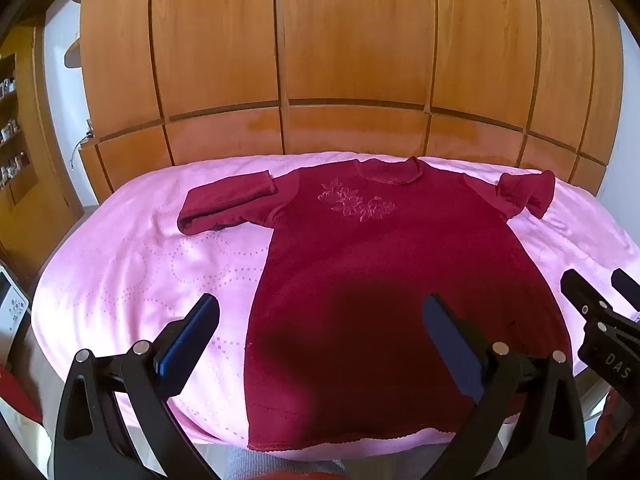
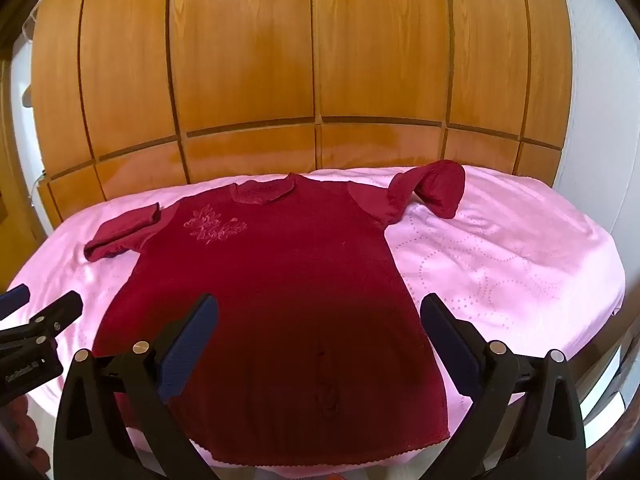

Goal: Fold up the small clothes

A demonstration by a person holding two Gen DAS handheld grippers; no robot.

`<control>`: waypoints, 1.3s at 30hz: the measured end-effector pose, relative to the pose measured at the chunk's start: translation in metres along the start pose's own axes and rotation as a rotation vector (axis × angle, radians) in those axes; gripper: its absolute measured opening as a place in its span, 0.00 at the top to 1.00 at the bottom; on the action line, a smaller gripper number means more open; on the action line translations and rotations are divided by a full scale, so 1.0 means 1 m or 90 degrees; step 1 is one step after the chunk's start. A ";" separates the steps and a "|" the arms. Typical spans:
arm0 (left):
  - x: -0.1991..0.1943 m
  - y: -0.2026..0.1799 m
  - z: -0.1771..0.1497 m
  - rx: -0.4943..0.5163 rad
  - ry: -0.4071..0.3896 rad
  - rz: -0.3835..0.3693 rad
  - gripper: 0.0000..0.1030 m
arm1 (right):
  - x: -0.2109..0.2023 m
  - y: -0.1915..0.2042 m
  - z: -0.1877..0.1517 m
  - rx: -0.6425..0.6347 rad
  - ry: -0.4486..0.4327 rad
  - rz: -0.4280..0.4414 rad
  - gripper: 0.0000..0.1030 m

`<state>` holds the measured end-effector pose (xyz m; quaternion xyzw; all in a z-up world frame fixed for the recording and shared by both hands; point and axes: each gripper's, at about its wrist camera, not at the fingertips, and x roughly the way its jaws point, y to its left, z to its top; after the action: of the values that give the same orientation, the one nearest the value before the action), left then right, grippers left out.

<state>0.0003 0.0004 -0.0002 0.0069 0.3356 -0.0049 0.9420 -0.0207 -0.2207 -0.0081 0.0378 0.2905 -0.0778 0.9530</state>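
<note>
A small dark red top [image 1: 360, 264] with pink flower embroidery lies flat, front up, on the pink cloth [image 1: 132, 264], neck away from me. It also shows in the right wrist view [image 2: 280, 280]. Its left sleeve [image 1: 224, 204] is folded back on itself; its right sleeve [image 2: 432, 188] is bunched and curled up. My left gripper [image 1: 320, 316] is open and empty above the top's lower left part. My right gripper [image 2: 318, 314] is open and empty above the lower hem area; it also shows at the right edge of the left wrist view [image 1: 596, 284].
The pink cloth covers a rounded table [image 2: 520, 264]. A wooden wardrobe wall [image 1: 320, 60] stands right behind it. A shelf with small items [image 1: 12, 128] is at the far left. The left gripper [image 2: 40, 300] shows at the left edge of the right wrist view.
</note>
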 end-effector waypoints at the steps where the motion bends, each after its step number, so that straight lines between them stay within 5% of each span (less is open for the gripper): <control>1: 0.000 0.000 0.000 0.001 -0.001 0.000 0.02 | -0.001 -0.001 0.000 0.000 0.000 -0.001 0.03; 39: 0.011 0.003 -0.010 0.008 0.018 0.008 0.02 | 0.001 0.009 -0.006 -0.011 0.017 0.004 0.03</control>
<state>0.0030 0.0038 -0.0147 0.0148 0.3491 -0.0007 0.9370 -0.0217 -0.2112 -0.0127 0.0318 0.3037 -0.0719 0.9495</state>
